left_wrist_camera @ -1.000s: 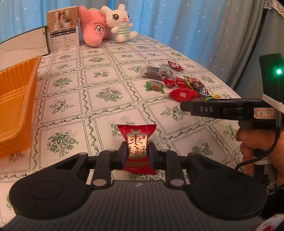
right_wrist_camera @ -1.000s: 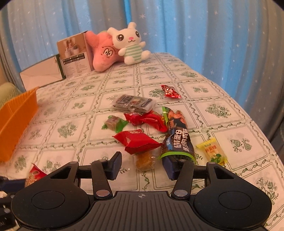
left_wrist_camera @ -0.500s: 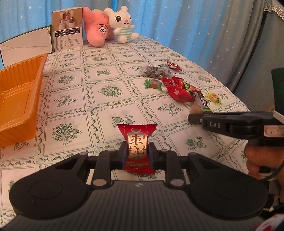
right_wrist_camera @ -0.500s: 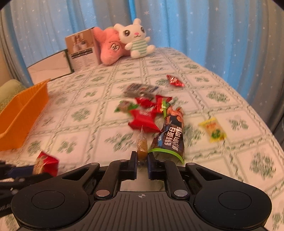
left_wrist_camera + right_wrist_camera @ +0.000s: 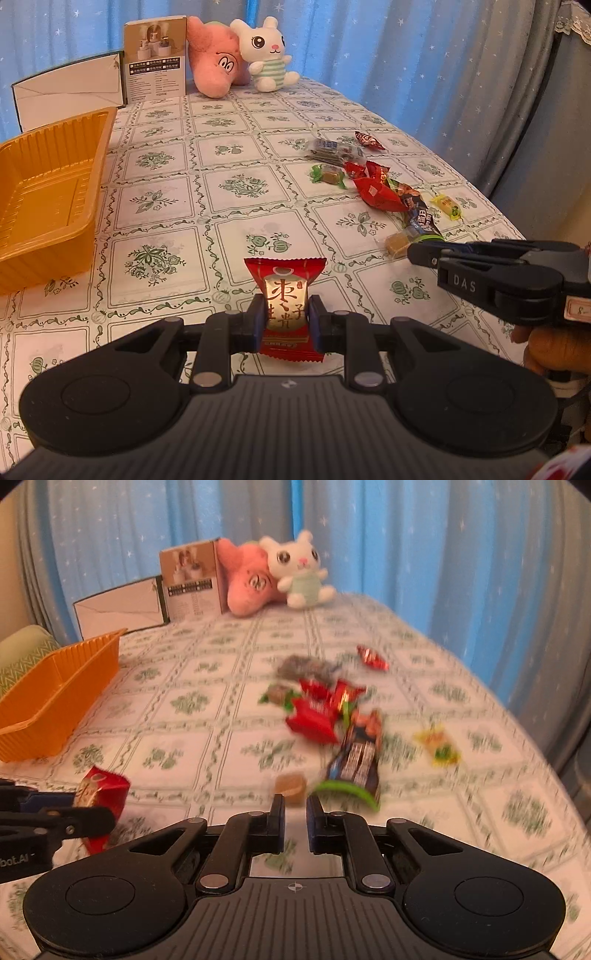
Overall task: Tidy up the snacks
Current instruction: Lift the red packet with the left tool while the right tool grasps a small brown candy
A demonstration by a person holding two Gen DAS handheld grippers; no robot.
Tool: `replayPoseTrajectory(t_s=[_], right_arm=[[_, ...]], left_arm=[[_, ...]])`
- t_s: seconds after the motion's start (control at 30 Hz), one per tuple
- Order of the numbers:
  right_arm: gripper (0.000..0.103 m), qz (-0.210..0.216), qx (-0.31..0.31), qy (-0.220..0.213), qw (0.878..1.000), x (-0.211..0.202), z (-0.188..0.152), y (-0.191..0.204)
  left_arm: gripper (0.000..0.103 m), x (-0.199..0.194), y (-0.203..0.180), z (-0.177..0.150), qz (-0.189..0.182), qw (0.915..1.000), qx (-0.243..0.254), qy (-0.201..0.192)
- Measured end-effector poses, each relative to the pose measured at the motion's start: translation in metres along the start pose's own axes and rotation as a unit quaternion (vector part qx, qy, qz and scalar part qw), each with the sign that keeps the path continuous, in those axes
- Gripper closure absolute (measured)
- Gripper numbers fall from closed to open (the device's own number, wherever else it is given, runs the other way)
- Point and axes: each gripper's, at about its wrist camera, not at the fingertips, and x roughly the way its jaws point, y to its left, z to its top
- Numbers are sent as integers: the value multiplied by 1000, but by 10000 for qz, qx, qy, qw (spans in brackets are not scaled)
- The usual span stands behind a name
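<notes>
While the left hand-held gripper [image 5: 285, 320] is clamping a red snack packet [image 5: 285, 295] above the counter [image 5: 236, 184], the right hand-held gripper [image 5: 295, 821] is pinching a clear-wrapped tan candy [image 5: 291, 785]; both look bound for the orange tray [image 5: 48, 192].

The left hand-held gripper [image 5: 285, 320] is clamped on the red snack packet [image 5: 285, 302], its two fingers [image 5: 255, 321] pressing the packet's sides so the packet stands upright between them, lifted off the bench [image 5: 236, 192]. The right hand-held gripper [image 5: 294, 814] sits to the right of that packet and a little farther forward, low over the bench. Its fingers [image 5: 277, 818] stand close together with a narrow gap between them; the right wrist view is blurred, so whether they pinch the small brown candy's [image 5: 291, 785] wrapper cannot be told for sure. The person's right hand [image 5: 554, 347] wraps the handle below the gripper body.
</notes>
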Motion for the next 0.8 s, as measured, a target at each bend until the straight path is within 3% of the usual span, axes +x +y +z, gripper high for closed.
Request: replayPoseTrajectory(t_s=[0.13,0.2,0.27,0.67,0.8], right_arm=[[87,75,133,86,9998,11,5,-3],[69,185,167,185,9995,21,6,-1],[58,227,130,151,9995,27,8,3],[57,885,565,8,9945,52,24,23],[57,755,281,-120,9967,59,24,37]], left_arm=[[81,2,1,0,-6,10000,-35,10],[81,3,0,-1,-24,10000,-43,34],[81,4,1,-2,-31,10000,-43,45],[81,0,14,2,103,9997,-226,-55],[81,-1,17,1,187,9995,-256,-51]])
